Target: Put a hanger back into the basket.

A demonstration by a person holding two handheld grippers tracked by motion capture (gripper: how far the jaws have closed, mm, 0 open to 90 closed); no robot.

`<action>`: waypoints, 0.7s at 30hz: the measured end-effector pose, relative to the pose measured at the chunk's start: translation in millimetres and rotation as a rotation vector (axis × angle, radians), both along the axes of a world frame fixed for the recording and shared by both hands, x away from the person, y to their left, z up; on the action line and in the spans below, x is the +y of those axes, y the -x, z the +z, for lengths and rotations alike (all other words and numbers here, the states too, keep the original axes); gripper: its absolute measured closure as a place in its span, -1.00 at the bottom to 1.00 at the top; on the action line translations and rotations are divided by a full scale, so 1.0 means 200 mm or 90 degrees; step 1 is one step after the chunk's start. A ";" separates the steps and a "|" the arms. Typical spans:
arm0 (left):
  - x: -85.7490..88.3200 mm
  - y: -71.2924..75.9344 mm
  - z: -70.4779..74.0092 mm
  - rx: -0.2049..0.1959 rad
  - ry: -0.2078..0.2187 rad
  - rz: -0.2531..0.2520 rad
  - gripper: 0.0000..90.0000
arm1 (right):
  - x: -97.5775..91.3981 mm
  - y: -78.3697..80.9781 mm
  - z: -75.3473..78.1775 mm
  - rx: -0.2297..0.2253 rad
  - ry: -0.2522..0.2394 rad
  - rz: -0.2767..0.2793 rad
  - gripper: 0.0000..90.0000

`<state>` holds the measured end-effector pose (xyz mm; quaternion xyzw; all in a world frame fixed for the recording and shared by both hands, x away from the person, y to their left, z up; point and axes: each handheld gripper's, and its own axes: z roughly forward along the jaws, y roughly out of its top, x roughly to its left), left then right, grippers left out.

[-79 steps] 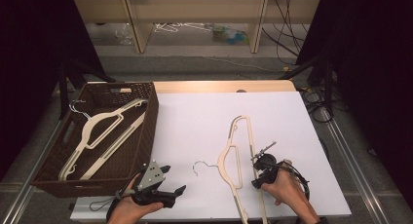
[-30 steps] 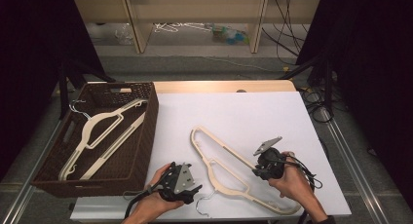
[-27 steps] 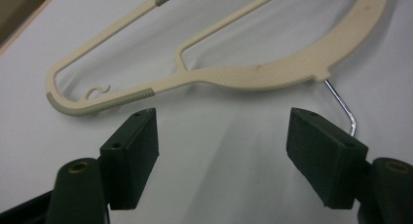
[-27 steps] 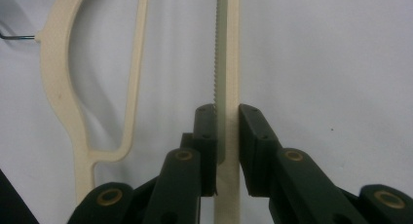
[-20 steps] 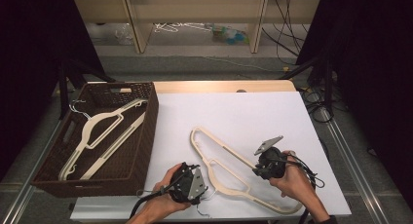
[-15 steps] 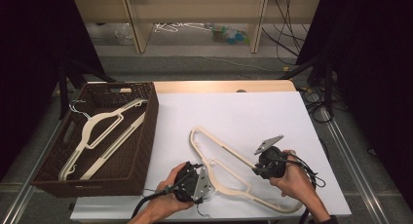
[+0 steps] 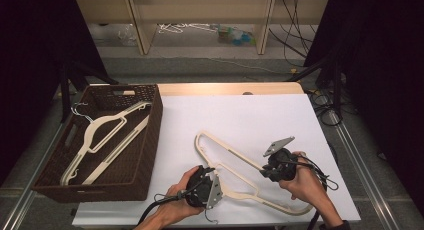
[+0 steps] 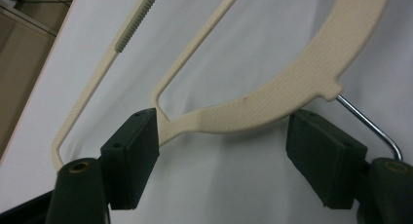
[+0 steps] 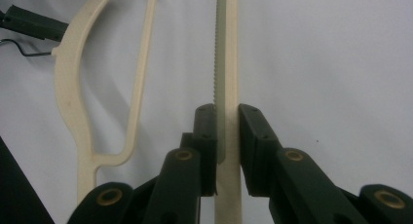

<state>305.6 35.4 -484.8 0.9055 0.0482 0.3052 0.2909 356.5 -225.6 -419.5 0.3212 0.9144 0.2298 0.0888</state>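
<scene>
A cream plastic hanger lies diagonally on the white table, its metal hook towards the front edge. My right gripper is shut on the hanger's straight ridged bar, with the bar pinched between both pads of the right gripper. My left gripper sits at the hanger's neck. In the left gripper view the left gripper is open, its jaws wide apart on either side of the curved shoulder. The wire hook runs off beside one pad.
A dark woven basket stands at the table's left and holds two more cream hangers. Beyond the table's far edge are wooden shelf legs and cables on the floor. Dark curtains close in both sides.
The hanger, first lying lengthwise, has swung round to a diagonal with the right gripper on it. My left gripper has moved right to the hanger's neck. The right hand has held still lately.
</scene>
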 end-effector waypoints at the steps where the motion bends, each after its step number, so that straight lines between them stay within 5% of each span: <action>1: 0.00 0.00 0.00 -0.002 -0.001 -0.001 -0.38 | 0.00 0.00 0.00 0.001 -0.003 0.001 0.76; 6: 0.00 0.01 0.01 -0.027 0.004 -0.026 -0.38 | -0.02 -0.01 -0.01 0.012 -0.021 0.008 0.76; 10: 0.00 0.01 0.02 -0.012 0.007 -0.051 -0.33 | -0.02 -0.01 -0.02 0.018 -0.019 0.007 0.76; 15: 0.01 0.03 0.05 -0.035 0.004 -0.112 -0.02 | -0.03 -0.02 -0.04 0.025 -0.018 0.011 0.76; 21: 0.00 0.06 0.08 -0.034 -0.009 -0.168 0.32 | -0.04 -0.03 -0.06 0.036 -0.023 0.019 0.75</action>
